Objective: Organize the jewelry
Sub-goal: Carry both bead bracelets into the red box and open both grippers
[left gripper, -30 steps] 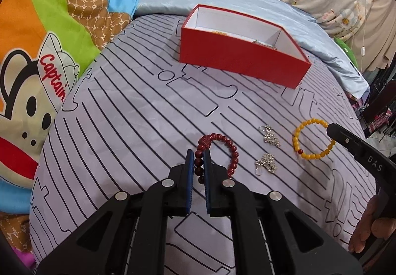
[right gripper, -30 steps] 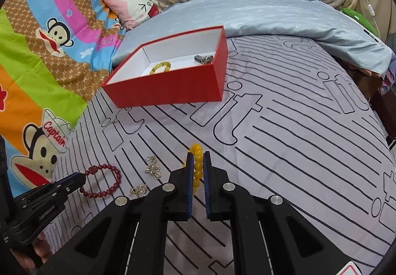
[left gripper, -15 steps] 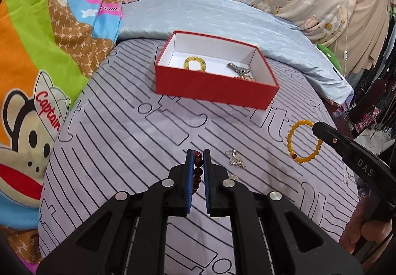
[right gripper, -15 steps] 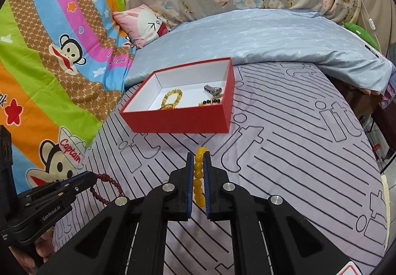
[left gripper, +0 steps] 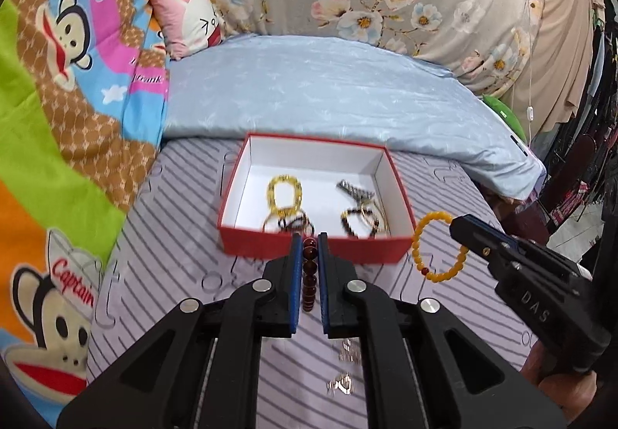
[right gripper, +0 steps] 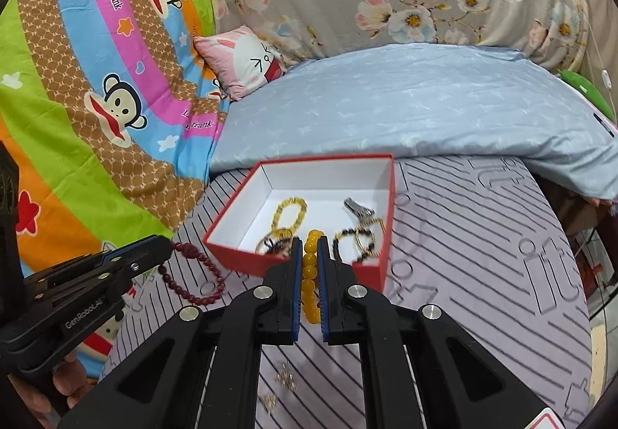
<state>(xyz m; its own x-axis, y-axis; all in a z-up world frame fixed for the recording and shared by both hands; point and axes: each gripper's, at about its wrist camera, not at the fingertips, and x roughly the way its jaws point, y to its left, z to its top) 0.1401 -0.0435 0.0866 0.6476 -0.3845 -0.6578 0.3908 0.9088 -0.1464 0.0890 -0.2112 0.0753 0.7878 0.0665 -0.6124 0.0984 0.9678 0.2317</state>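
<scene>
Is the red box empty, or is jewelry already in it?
Not empty. The open red box already holds a yellow bead bracelet, dark bead bracelets and a silver piece on its white floor.

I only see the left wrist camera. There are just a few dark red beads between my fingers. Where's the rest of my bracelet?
Observer: The right wrist view shows it. The dark red bracelet hangs as a loop from the tip of the left gripper.
Child: Is the yellow one really pinched too?
Observer: Yes. In that view a row of beads of the yellow bracelet sits pressed between the pads of the right gripper.
Child: What does my gripper look like from outside?
Observer: It's black, with white lettering on its side that reads GenRobot.AI.
</scene>
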